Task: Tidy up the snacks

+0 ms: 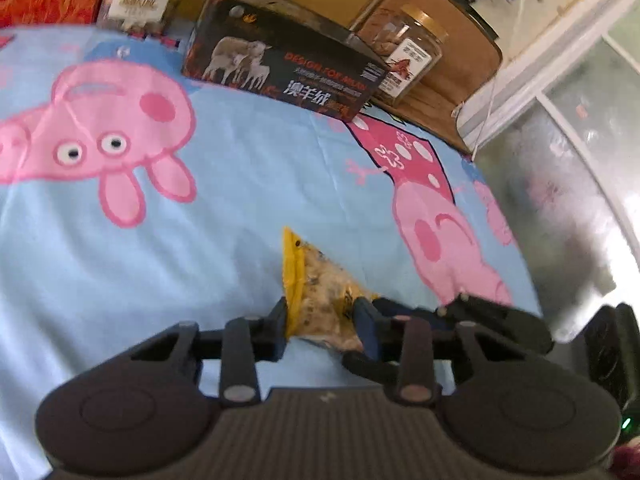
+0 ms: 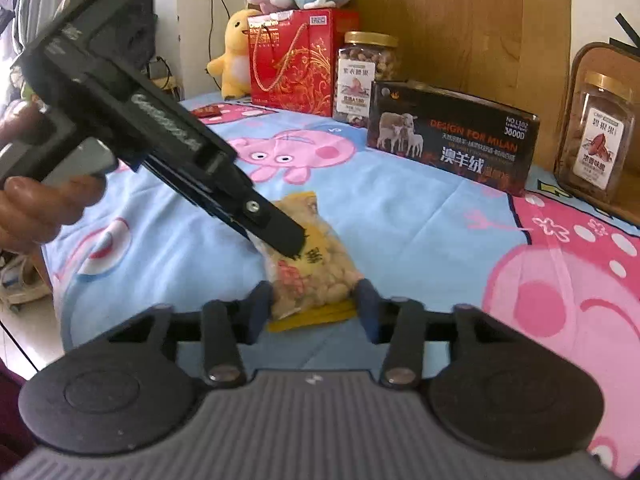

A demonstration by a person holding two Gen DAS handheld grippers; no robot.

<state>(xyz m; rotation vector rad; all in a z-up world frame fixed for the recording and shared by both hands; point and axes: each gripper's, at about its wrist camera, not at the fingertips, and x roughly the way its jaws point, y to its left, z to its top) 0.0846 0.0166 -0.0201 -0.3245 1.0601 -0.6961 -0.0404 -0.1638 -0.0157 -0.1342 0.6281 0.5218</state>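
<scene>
Gripping one snack bag (image 2: pixel 310 264) from two ends, we have barely begun. Our left gripper (image 1: pixel 324 320) is clamped on one end of it, near us above the cartoon sheet (image 1: pixel 224 184). Our right gripper (image 2: pixel 316 304) brackets the other end, fingers (image 2: pixel 260 304) apart; whether they touch it we cannot tell. Far across the sheet, the black box (image 2: pixel 452 136), two nut jars (image 2: pixel 366 76) and red gift bag (image 2: pixel 294 60) stand roughly lined up; placing this bag remains.

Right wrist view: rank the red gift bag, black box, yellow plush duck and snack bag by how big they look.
1. black box
2. red gift bag
3. snack bag and yellow plush duck: look alike, and the bag is much nearer, so unranked.
</scene>
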